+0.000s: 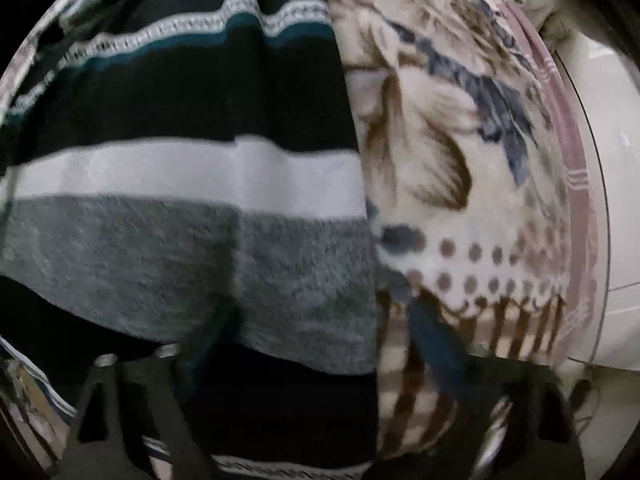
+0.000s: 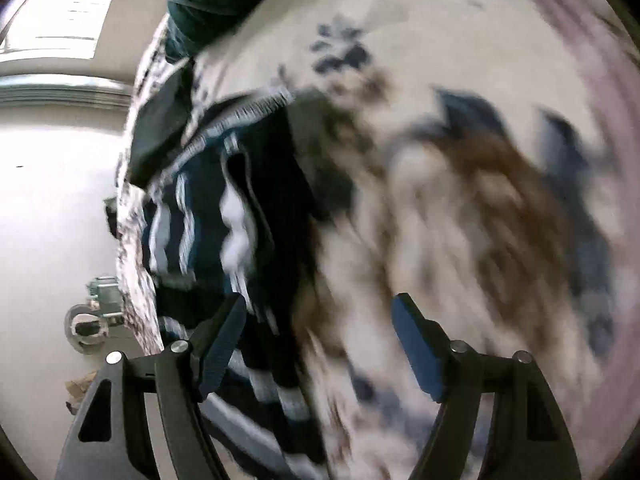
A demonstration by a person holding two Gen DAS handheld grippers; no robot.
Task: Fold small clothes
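A striped knit sweater (image 1: pixel 180 184), black with white, grey and teal bands, lies flat on a floral blanket (image 1: pixel 460 168) and fills the left half of the left wrist view. My left gripper (image 1: pixel 316 344) hovers close over its grey band, fingers apart; the left finger is dark and hard to make out, the right fingertip (image 1: pixel 432 336) is over the blanket. In the right wrist view the sweater (image 2: pixel 224 216) shows bunched at the blanket's (image 2: pixel 460 220) left edge. My right gripper (image 2: pixel 320 332) is open and empty above the blanket beside the sweater. The view is blurred.
The blanket has a pink border (image 1: pixel 576 168) at its right edge, with pale floor (image 1: pixel 616 208) beyond. In the right wrist view, pale floor (image 2: pixel 48 208) lies left of the bed, with a small metal object (image 2: pixel 92 312) on it. A dark teal garment (image 2: pixel 204 4) lies at the top.
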